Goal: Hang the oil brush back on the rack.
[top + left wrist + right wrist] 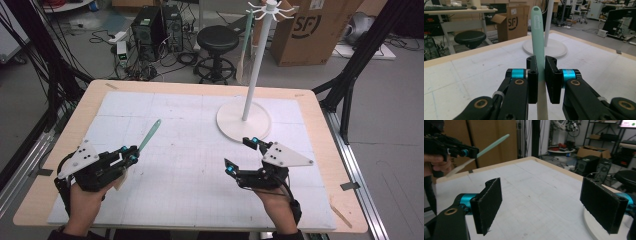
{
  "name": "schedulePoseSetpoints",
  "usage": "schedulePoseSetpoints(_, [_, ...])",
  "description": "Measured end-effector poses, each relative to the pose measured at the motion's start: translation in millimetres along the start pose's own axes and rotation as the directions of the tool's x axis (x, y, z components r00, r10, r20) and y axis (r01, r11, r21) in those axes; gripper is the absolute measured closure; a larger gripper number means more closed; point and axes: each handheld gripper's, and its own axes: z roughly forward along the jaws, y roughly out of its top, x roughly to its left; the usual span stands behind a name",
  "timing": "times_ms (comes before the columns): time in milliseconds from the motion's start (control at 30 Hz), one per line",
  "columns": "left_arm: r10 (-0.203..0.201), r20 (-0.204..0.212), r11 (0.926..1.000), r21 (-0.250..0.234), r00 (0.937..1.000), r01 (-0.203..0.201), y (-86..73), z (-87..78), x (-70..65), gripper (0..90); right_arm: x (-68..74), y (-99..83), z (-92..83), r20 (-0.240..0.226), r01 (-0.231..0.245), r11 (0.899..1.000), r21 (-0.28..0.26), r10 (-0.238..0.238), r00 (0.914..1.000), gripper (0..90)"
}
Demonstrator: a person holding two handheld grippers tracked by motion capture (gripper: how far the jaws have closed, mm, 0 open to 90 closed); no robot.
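High view shows your left gripper (131, 155) clamped on the mint spatula (149, 136), its handle pointing far-right toward the rack (243, 121). Your right gripper (241, 154), fingers spread empty, sits nearer that rack.

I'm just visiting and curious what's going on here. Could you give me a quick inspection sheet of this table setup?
Surface: white gridded mat on a wooden table.
Job's things: mint spatula; white hook stand at the far right.
Clutter: wooden stick at the near right edge.
Grippers: left gripper shut on the spatula; right gripper open, empty.
Cables: tangled on the floor.
Surroundings: stool, cardboard box, computer towers.
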Motion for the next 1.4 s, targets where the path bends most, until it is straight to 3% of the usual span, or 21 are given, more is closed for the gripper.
schedulePoseSetpoints(100, [0.014,0.023,0.9999,-0.003,0.9996,-0.014,1.6,5.5,-7.8,81.5,4.0,7.1,17.1,-0.053,-0.002,1.000,0.002,0.002,0.9986,16.7])
schedulePoseSetpoints(367, [0.044,0.067,0.9990,-0.007,0.9968,-0.043,6.1,16.1,-22.0,81.5,9.5,18.3,37.7,-0.107,-0.009,1.000,-0.001,0.008,0.9942,16.7])
schedulePoseSetpoints(633, [0.072,0.118,0.9972,-0.027,0.9904,-0.069,8.3,26.9,-38.7,81.5,10.8,23.7,57.1,-0.184,-0.081,0.997,0.000,0.080,0.9796,17.8])
schedulePoseSetpoints(867, [0.084,0.143,0.9963,-0.032,0.9861,-0.080,7.3,32.1,-48.0,81.5,16.9,27.1,66.1,-0.248,-0.083,0.997,0.009,0.082,0.9652,25.9])
schedulePoseSetpoints(1000, [0.088,0.156,0.9959,-0.034,0.9838,-0.083,6.9,34.5,-51.7,81.5,17.7,28.1,71.8,-0.272,-0.122,0.992,0.015,0.122,0.9545,33.5])
schedulePoseSetpoints(1400, [0.096,0.172,0.9952,-0.038,0.9804,-0.091,5.9,37.0,-55.9,81.5,19.0,30.9,80.1,-0.307,-0.176,0.984,0.018,0.173,0.9357,45.0])
